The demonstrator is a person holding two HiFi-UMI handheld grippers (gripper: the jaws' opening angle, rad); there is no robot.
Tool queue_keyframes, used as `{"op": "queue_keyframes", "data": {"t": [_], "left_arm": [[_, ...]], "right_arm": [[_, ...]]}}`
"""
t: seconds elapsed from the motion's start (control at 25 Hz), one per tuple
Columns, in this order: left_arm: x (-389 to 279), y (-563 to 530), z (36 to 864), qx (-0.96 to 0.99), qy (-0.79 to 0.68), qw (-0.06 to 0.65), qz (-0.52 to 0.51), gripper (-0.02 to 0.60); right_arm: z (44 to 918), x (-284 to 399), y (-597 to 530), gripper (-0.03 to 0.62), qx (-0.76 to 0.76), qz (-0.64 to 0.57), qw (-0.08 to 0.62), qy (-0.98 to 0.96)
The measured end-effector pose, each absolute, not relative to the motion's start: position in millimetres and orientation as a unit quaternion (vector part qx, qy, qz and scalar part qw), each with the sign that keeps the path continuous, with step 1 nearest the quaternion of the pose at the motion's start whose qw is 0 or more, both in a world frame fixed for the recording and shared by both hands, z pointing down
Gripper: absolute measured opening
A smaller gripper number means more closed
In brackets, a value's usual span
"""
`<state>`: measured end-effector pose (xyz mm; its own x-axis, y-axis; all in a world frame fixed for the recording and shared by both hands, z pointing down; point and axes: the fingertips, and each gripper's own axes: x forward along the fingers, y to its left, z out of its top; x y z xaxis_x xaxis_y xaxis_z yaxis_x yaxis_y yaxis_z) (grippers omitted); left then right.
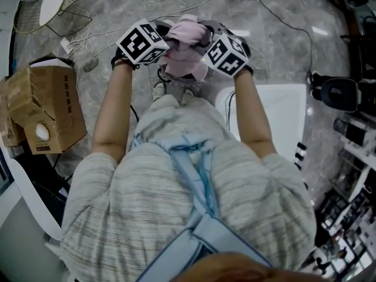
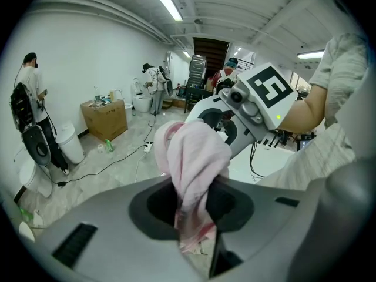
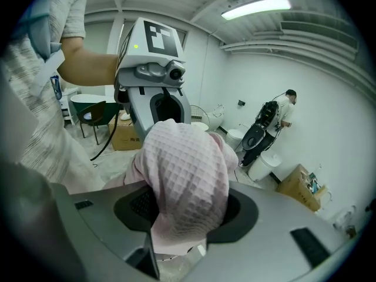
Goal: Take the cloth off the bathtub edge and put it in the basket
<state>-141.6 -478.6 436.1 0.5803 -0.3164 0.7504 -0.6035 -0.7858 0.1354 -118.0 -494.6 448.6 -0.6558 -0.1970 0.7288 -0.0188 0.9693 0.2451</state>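
Observation:
A pink waffle-weave cloth (image 1: 187, 40) hangs bunched between my two grippers, in front of the person and above the marble floor. My left gripper (image 1: 160, 50) is shut on one end of the cloth (image 2: 194, 157), which fills its jaws and droops below them. Facing it, my right gripper (image 1: 207, 53) is shut on the other end of the cloth (image 3: 188, 169). Each gripper shows in the other's view, just behind the cloth. A gold wire basket (image 1: 56, 10) stands on the floor at the far left. The white bathtub edge (image 1: 288, 116) lies to the right of the person.
An open cardboard box (image 1: 50, 107) sits on the floor at the left. Cables (image 1: 276, 16) run across the floor ahead. Dark equipment (image 1: 341, 93) lines the right side. A person (image 2: 29, 98) stands by white toilets further off.

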Motion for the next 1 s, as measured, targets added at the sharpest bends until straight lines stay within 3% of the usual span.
{"op": "queue_keyframes", "data": {"t": [1.0], "left_arm": [[-111.1, -497.6, 534.2, 0.876, -0.124, 0.207, 0.417, 0.109]], "right_arm": [[546.2, -86.6, -508.5, 0.219, 0.042, -0.041, 0.474, -0.878]]}}
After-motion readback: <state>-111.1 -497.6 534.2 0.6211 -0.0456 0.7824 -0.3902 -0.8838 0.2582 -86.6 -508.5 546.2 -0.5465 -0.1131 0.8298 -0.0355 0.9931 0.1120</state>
